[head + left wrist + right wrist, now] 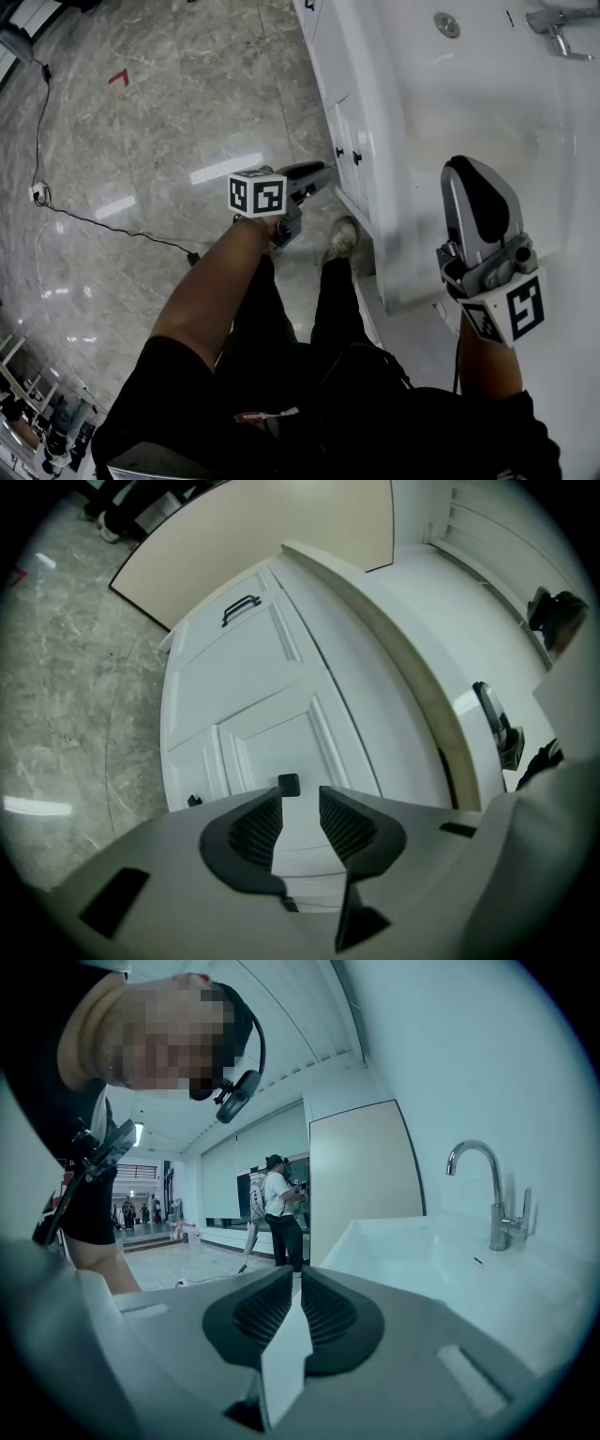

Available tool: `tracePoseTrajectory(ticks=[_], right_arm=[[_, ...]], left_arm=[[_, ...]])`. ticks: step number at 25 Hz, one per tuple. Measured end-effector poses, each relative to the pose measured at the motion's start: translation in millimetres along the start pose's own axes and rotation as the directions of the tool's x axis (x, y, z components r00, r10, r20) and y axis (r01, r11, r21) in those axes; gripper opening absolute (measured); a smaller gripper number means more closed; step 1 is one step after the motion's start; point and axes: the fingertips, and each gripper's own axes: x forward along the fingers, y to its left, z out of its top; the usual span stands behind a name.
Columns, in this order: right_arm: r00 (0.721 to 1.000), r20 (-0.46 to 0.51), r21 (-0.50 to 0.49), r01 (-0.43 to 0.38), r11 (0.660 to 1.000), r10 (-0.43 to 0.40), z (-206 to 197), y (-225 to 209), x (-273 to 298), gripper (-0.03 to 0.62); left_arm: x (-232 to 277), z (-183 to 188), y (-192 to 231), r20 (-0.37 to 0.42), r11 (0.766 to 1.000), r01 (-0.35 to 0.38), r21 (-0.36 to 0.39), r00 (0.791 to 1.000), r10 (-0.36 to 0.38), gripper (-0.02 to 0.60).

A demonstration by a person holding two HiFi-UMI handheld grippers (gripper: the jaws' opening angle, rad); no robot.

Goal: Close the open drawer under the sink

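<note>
The left gripper points at the white sink cabinet, its jaws a narrow gap apart with nothing between them. Straight ahead of its tips, just beyond them, sits a small black knob on the drawer front under the sink. The tips are close to the knob, and no view shows contact. Whether that front lies flush with the cabinet face I cannot tell. A second knob shows off to the left of the jaws, and farther ahead an upper panel carries a black bar handle.

The right gripper is held up over the sink basin, well apart from the cabinet front. Its pads are pressed together and hold nothing. The chrome faucet stands ahead and to the right of its jaws; beyond its tips, far off, a person stands on the hall floor.

Below the left gripper lie the marble floor, a black cable and the wearer's shoe — the shoe close to the cabinet base.
</note>
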Motion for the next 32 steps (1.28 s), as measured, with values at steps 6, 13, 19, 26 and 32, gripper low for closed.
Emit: tracePoseTrajectory(ticks=[6, 13, 19, 26, 32], right_arm=[[0.999, -0.002, 0.054, 0.043, 0.998, -0.043, 13, 0, -22, 0.005], [0.993, -0.046, 0.110, 0.110, 0.988, -0.106, 21, 3, -52, 0.002], [0.990, -0.056, 0.126, 0.132, 0.983, -0.126, 47, 5, -70, 0.000], [0.990, -0.053, 0.124, 0.133, 0.983, -0.127, 85, 25, -95, 0.000], [0.985, -0.049, 0.109, 0.167, 0.980, -0.163, 112, 28, -114, 0.000]], left_arm=[[-51, 17, -63, 0.081, 0.984, -0.029, 0.174, 0.997, 0.015, 0.027], [-103, 46, -143, 0.151, 0.940, -0.077, 0.331, 0.988, 0.027, 0.000], [-144, 74, -224, 0.201, 0.884, -0.091, 0.459, 0.980, -0.004, 0.000], [-207, 110, -307, 0.276, 0.812, -0.134, 0.567, 0.961, -0.034, 0.000], [-262, 136, -362, 0.358, 0.773, -0.171, 0.610, 0.931, -0.076, 0.000]])
